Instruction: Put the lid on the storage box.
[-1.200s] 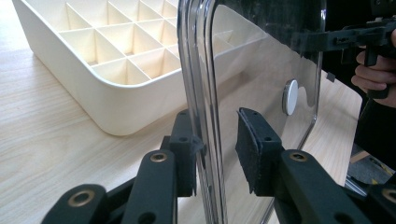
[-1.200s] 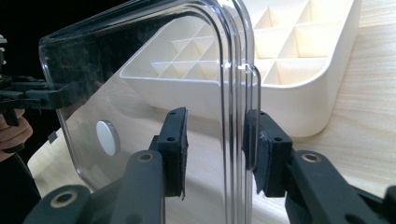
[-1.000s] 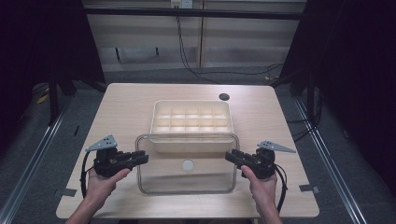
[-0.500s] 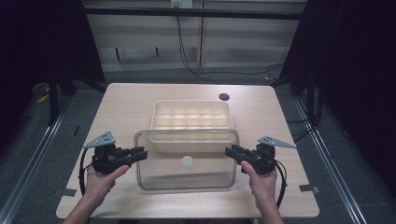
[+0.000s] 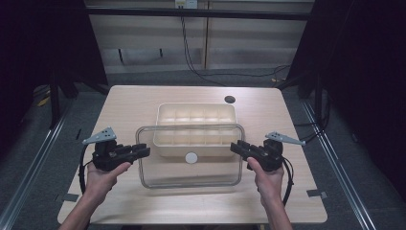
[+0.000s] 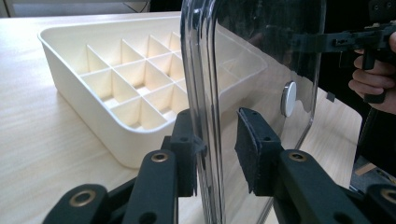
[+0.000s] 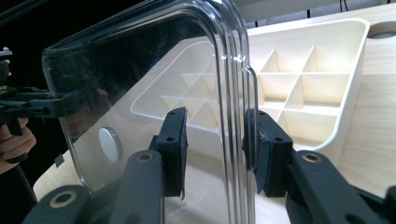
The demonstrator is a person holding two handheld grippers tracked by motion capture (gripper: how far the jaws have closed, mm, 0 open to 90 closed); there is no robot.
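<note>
lid: clear plastic lid [image 5: 191, 170] with a round white knob [image 5: 191, 157] near its middle, held off the surface [image 5: 143, 100] between my two claws, roughly level in the high view
lid position: its far edge overlaps the near edge of the tray; the rest hangs over bare surface on my side
left claw: left claw [image 5: 143, 152] pinching the lid's left short edge. In the left gripper view [image 6: 217, 147] I see one pad against the rim and a gap between the other pad and the pane (it's at its tightest, so I call it a grip)
right claw: right claw [image 5: 235, 146] on the lid's right short edge. The right gripper view [image 7: 215, 149] shows the ribbed rim between the pads, right pad touching it, left pad a little off the pane
tray: cream compartment tray [image 5: 196, 117], open top, grid of empty cells, sitting mid-surface just beyond the lid
hands: my left hand [image 5: 103, 176] and right hand [image 5: 267, 179] wrap the claw handles, cables trailing back
other: dark round hole [image 5: 230, 99] in the surface beyond the tray's right corner
</note>
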